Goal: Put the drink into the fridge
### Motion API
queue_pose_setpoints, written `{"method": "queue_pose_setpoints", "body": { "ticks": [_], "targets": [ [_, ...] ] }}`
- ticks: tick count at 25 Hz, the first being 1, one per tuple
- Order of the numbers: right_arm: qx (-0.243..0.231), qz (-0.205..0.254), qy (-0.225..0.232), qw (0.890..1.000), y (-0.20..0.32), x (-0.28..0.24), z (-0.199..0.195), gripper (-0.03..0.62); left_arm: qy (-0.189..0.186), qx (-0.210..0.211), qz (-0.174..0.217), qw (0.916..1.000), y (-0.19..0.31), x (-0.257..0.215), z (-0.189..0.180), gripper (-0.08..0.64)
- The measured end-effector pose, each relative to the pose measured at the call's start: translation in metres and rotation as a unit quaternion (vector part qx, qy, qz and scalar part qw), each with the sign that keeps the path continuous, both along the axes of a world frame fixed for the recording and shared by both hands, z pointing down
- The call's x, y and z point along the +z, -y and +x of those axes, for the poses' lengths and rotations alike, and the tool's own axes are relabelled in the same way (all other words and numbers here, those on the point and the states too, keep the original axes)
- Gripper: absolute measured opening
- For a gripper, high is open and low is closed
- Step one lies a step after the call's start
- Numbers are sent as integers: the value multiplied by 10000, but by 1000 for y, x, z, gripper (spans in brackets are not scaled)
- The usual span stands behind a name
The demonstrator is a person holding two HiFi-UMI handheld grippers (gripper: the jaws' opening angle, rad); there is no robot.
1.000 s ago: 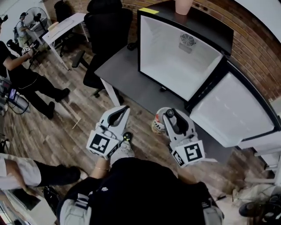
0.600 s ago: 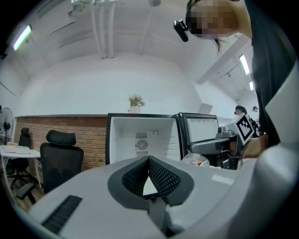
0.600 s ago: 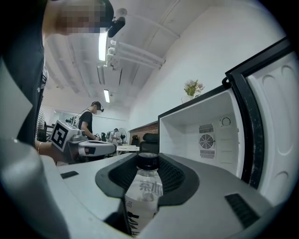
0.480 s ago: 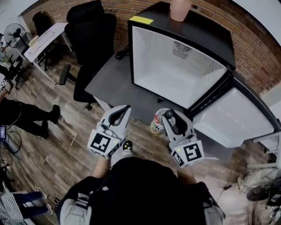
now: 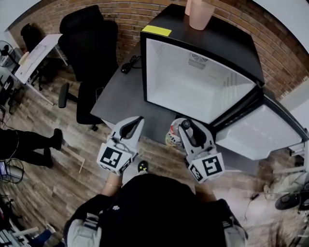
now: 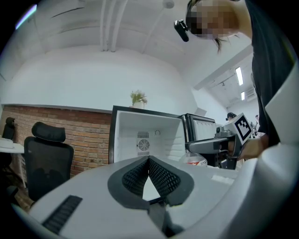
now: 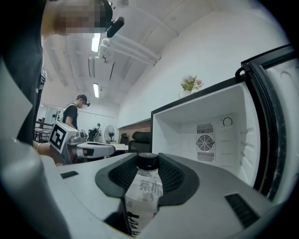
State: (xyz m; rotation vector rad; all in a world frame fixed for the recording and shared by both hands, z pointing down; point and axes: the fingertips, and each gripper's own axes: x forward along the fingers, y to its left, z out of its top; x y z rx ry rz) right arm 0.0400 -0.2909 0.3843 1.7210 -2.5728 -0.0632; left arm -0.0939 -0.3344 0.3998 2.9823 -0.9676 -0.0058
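Viewed from the head camera, the scene runs from an office chair (image 5: 89,43) at 10 o'clock to a swung-out fridge door (image 5: 260,135) at 3 o'clock. The left gripper (image 5: 133,126) is empty, with its ribbed pads meeting at their tips, and it points toward 1 o'clock over the near edge of the dark table (image 5: 125,96). Just to its right, the right gripper (image 5: 179,131) is clamped on the drink bottle (image 5: 173,136). In the right gripper view the pads (image 7: 175,179) bear on the bottle high on its body, just beneath the black cap (image 7: 147,161). The bottle looks like clear plastic with a smooth printed label. It is probably moderately heavy if full, its thin wall would yield to a hard squeeze, and the label would let it slide under a loose grip. The stiffer shoulder below the cap seems the soundest hold, since it keeps the base free for setting down. At 12 o'clock the fridge (image 5: 193,82) stands open on the table, and a pink cup (image 5: 200,12) sits on its top. Its white cavity appears bare, with only a fan grille (image 7: 205,142) on the back wall, so there is ample room inside. Likely obstructions are the lower front lip of the fridge and the door's inner edge at the right of the approach.
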Motion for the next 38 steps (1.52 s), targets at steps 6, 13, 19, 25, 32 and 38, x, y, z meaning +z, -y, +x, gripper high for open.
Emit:
{"method": "queue_pose_setpoints", "body": {
  "ticks": [6, 13, 19, 25, 32, 38],
  "targets": [
    [215, 45, 12, 9998, 29, 1, -9, 137, -62, 111, -38, 9999, 28, 3, -16, -2],
    [482, 135, -57, 9987, 65, 0, -8, 137, -2, 282, 50, 9996, 51, 5, -28, -3],
    [603, 213, -222, 9977, 96, -6, -1, 137, -22, 436, 171, 9989, 68, 3, -27, -3],
    [555, 210, -297, 9978, 130, -4, 8, 137, 61, 291, 87, 9995, 77, 4, -28, -2],
    [277, 95, -230, 9993, 169, 1, 18, 137, 128, -69, 45, 9999, 83, 0, -27, -3],
    [141, -26, -276, 9995, 198, 7, 25, 137, 91, -299, 64, 9995, 85, -7, -21, -3]
  ]
}}
